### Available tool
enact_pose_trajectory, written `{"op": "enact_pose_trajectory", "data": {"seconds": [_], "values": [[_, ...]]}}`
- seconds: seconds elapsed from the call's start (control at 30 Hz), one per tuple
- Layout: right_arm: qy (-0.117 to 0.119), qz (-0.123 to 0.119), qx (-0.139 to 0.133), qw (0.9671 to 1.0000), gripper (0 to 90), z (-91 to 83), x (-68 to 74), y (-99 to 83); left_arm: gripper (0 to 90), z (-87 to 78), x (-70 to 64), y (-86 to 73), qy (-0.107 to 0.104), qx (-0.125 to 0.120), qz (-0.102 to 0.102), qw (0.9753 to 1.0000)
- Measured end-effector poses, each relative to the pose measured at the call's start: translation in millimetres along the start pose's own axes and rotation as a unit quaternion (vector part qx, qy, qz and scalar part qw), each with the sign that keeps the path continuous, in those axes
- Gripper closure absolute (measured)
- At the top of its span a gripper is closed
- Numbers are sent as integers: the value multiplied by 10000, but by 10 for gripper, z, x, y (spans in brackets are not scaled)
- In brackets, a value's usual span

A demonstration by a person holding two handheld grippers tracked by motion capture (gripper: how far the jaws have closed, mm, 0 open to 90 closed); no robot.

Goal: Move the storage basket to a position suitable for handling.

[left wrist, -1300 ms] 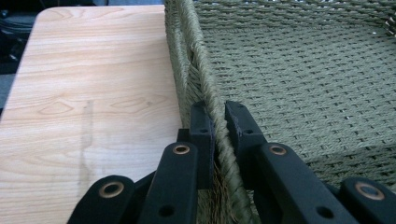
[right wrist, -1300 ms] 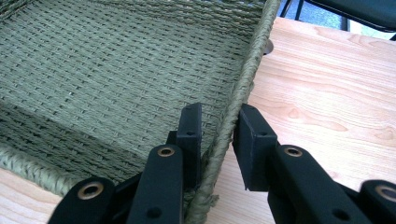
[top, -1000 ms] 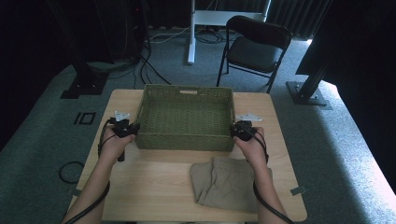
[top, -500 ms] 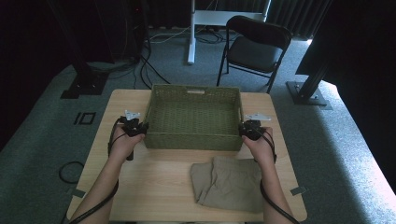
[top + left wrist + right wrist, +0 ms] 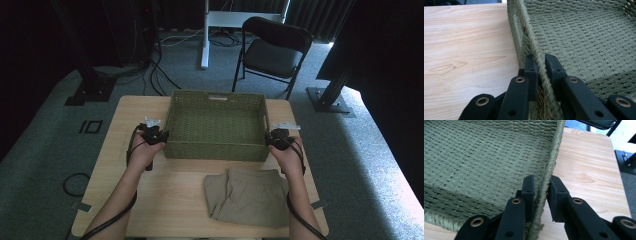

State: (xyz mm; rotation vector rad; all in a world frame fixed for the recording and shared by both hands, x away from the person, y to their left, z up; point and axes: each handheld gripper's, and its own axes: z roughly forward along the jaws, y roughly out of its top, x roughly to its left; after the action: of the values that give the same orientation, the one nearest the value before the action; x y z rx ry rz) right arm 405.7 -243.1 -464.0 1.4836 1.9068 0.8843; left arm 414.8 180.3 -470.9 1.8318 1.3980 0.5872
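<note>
A woven green basket (image 5: 216,125) sits on the worktop (image 5: 120,130), toward its far edge and roughly centred between the left and right edges. Its near wall stands just beyond a folded tan cloth (image 5: 247,195) that lies toward the near right corner.

The left gripper (image 5: 153,135) is at the basket's left wall near the front left corner, and the right gripper (image 5: 278,138) is at the right wall near the front right corner. In the left gripper view the fingers (image 5: 532,72) straddle the braided rim (image 5: 536,57), one outside the wall and one inside, pinching the rim between them. In the right gripper view the fingers (image 5: 527,192) stand the same way on the opposite rim (image 5: 549,175), one inside the basket and one over the bare wood, closed onto the braid. The basket is empty inside.

The step in hand looks like a two-handed placing or shifting of the basket, both sides gripped at once. From above, its base seems to rest on the worktop, though I cannot tell whether it carries its full weight.

If the basket is where it belongs, the next move calls for spreading both pairs of fingers and drawing them up off the rims without snagging the weave. If it is to be moved on, both hands must travel level and together, so the soft walls do not twist. The cloth looks likely to be what goes in afterwards.
</note>
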Motion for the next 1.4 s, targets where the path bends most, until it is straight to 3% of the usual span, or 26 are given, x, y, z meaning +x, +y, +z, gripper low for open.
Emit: {"op": "enact_pose_trajectory", "data": {"seconds": [0.67, 1.4], "values": [[-185, 117, 68, 9997, 780, -78, -407, -74, 810, 125, -391, 58, -213, 41, 63, 9997], [-133, 238, 123, 9996, 789, -119, -752, -115, 793, 179, -691, 68, -350, 59, 70, 9993]]}}
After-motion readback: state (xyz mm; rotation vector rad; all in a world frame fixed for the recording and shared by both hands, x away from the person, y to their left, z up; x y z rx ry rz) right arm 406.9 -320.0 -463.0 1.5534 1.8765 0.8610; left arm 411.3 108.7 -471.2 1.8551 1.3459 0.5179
